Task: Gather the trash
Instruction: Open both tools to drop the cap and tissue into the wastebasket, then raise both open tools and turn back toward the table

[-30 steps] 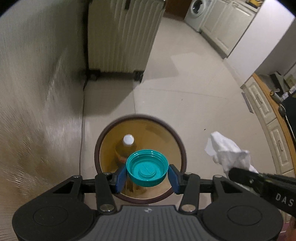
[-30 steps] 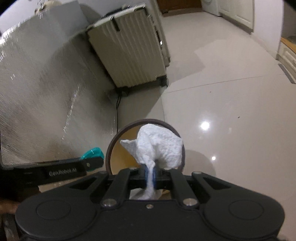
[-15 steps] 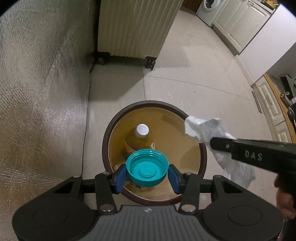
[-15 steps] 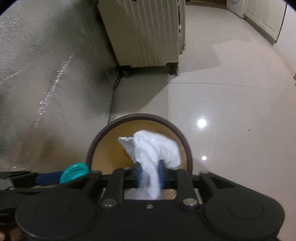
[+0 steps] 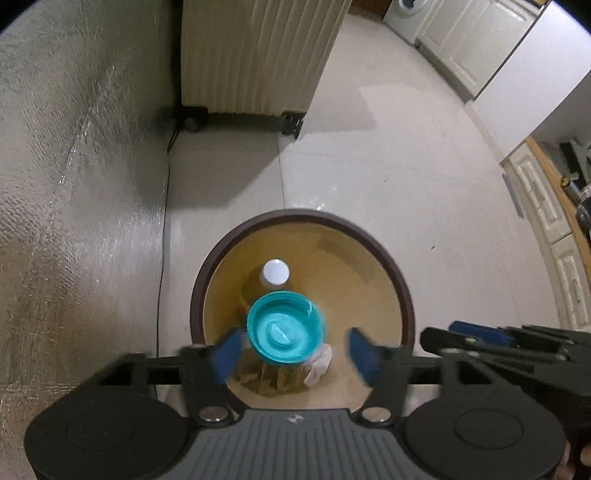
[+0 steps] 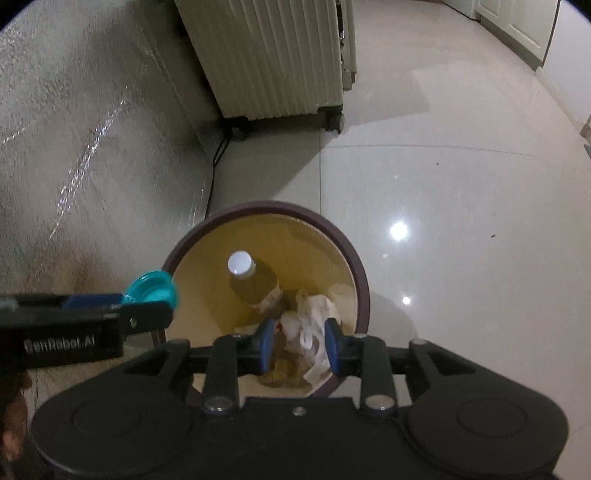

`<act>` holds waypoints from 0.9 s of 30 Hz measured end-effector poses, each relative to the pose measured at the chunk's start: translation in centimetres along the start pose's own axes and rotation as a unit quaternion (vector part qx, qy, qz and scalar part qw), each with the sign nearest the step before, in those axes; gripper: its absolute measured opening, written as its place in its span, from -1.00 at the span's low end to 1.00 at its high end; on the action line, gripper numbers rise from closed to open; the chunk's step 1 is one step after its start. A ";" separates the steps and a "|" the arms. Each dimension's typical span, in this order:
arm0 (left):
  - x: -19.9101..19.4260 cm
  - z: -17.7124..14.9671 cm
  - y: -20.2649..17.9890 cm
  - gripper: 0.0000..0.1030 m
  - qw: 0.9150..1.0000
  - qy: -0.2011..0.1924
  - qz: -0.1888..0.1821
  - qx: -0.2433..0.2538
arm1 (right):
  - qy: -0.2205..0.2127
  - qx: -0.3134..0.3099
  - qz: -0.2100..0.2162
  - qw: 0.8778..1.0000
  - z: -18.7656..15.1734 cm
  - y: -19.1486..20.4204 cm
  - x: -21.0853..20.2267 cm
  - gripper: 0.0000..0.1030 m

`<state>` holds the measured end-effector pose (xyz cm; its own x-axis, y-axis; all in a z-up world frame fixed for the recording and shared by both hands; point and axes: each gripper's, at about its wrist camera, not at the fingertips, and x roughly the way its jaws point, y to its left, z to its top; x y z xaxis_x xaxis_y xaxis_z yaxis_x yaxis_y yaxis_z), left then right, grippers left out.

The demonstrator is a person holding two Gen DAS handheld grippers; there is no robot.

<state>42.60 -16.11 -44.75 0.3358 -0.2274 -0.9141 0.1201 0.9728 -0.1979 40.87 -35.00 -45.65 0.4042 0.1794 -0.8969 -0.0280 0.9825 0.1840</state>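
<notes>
Both grippers (image 5: 293, 350) (image 6: 299, 347) were matte black with blue finger pads (image 6: 266, 345), silver screws (image 6: 218, 403) and white lettering (image 6: 59, 344).

The setting is a home interior, an open floor area joined to a kitchen or utility zone. Evidence: a front-loading washing machine (image 5: 405, 14) stands at the far end beside white panelled cabinet doors (image 5: 469, 40). A run of cream drawer units (image 5: 546, 206) with a wooden worktop edge lines the right side, with small items on top that are too small to identify. The floor (image 6: 461, 177) is glossy pale tile with visible joints and ceiling-light reflections. A cream ribbed oil radiator on castors (image 5: 255, 55), with a black cable, stands against a reflective foil-faced panel (image 5: 74, 184). A round household waste bin (image 5: 400, 280) stands on the tiles.
</notes>
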 end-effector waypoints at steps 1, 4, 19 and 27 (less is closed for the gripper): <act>0.0 -0.1 0.0 0.51 1.000 -0.001 0.005 0.004 | 0.001 0.000 -0.001 1.000 -0.1 -0.1 0.0 -0.38; 0.3 -0.5 0.1 0.51 1.000 0.013 0.013 0.008 | 0.006 0.001 -0.003 1.000 -0.4 -0.2 0.0 -0.34; -0.7 -1.4 1.3 0.76 0.998 0.036 0.043 0.004 | 0.015 0.007 -0.006 1.000 -1.4 -0.2 -1.0 -0.01; -2.2 -2.1 1.8 0.98 0.998 0.033 0.049 -0.012 | 0.007 0.017 -0.017 1.000 -1.7 -0.4 -2.8 0.54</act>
<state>40.06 -13.78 -43.81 0.2828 -0.1289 -0.9505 0.0666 0.9912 -0.1146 38.18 -35.86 -43.96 0.3914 0.1462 -0.9085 0.0164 0.9860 0.1657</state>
